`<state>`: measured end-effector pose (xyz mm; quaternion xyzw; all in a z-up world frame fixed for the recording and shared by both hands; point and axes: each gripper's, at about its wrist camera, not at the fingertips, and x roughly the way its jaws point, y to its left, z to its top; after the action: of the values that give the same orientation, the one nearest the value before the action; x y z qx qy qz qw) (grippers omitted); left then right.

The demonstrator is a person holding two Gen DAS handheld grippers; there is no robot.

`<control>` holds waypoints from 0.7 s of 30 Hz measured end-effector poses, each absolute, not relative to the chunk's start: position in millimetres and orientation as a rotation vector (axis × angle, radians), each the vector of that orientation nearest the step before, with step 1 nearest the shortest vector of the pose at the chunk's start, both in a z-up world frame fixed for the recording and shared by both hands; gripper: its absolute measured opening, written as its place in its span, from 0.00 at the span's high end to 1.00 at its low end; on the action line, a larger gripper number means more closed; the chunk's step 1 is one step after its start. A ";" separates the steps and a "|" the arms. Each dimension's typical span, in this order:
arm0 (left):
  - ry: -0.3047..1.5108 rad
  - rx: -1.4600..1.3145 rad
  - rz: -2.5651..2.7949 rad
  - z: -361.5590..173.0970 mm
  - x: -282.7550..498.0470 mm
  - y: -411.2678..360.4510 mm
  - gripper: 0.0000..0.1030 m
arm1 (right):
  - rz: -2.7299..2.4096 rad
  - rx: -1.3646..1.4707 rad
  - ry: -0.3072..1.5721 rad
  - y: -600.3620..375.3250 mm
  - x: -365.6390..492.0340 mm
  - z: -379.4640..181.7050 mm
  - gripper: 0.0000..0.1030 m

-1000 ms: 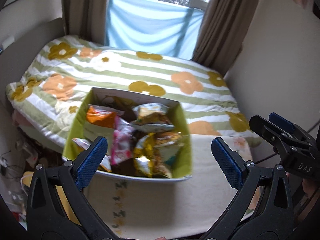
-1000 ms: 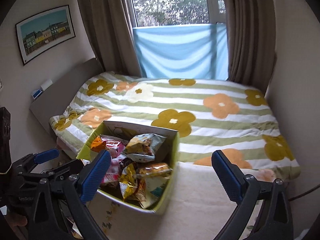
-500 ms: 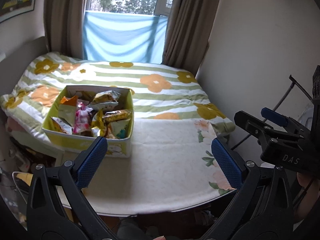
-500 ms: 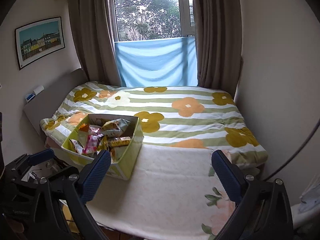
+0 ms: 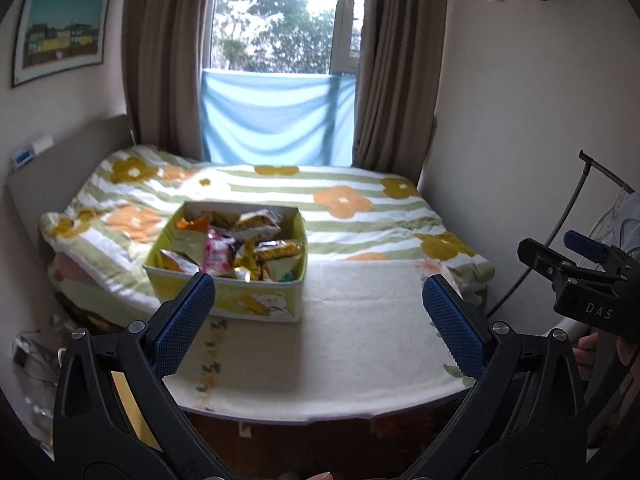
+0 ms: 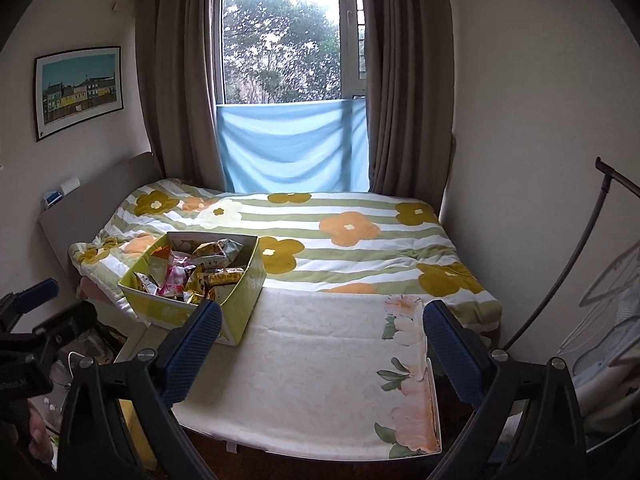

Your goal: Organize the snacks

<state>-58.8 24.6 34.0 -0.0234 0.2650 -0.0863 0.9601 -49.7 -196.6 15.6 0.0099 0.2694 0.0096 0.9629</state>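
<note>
While both my left gripper (image 5: 318,312) and right gripper (image 6: 322,336) hang spread and empty, the snack box (image 5: 256,300) sits ahead-left at the cloth-covered table's (image 6: 320,380) far edge, with bare cloth between.

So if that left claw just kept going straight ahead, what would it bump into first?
Probably the white cloth-covered table, just right of the yellow snack box. Depth is hard to judge; aimed higher, the left claw would reach the flowered bed.

My snack box, full and upright
Yellow-green box (image 5: 256,304) sits at the counter's (image 5: 360,344) far left corner, heaped with crinkled snack packets (image 5: 240,248) in orange, pink, gold
</note>
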 end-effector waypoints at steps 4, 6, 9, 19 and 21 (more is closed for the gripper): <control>0.504 -0.010 -0.138 40.5 -61.6 29.5 0.00 | -0.024 0.009 0.515 -195.8 -57.5 19.4 0.03; 0.490 0.005 -0.117 42.2 -62.1 32.9 0.00 | -0.032 0.009 0.504 -193.7 -61.8 20.3 0.03; 0.482 0.003 -0.113 44.4 -60.9 38.6 0.00 | -0.048 0.011 0.494 -188.4 -66.7 19.7 0.03; 0.487 -0.002 -0.130 43.3 -52.8 53.4 0.00 | -0.060 0.031 0.480 -177.6 -68.7 20.8 0.03; 0.483 -0.009 -0.136 43.0 -52.6 55.4 0.00 | -0.063 0.029 0.475 -172.4 -68.4 21.7 0.03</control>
<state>-52.6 55.4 43.0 -0.0046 0.2389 -0.0674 0.9687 -68.4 -172.4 21.7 0.0146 0.2352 -0.0311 0.9713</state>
